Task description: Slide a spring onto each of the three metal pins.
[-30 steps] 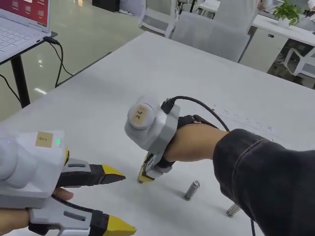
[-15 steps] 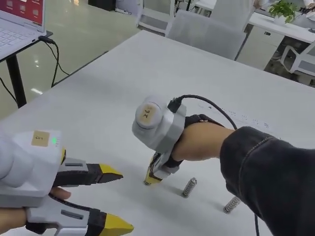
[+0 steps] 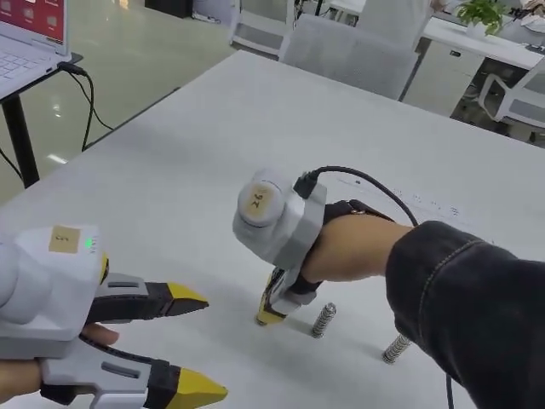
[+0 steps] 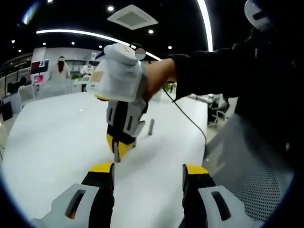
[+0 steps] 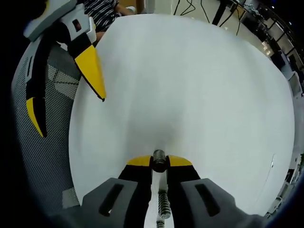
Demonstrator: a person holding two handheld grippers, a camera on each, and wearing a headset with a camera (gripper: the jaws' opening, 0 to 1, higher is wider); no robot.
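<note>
Right claw clamped on a spring, tips down against the white worktop. Second spring stands just beside it, third spring a little beyond. Left claw spread wide, holding nothing.

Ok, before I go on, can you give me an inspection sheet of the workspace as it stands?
Surface: white table, plain top.
Job's things: spring clamped in the right gripper, pointing down at the table; second spring and third spring stand tilted beside it; cannot tell if pins are inside.
Clutter: nothing seen.
Grippers: right gripper shut on the spring; left gripper open, holding nothing.
Cables: black cable loops from the right gripper past the sleeve; laptop cable hangs off the side desk.
Surroundings: laptop, chairs, plant.
</note>
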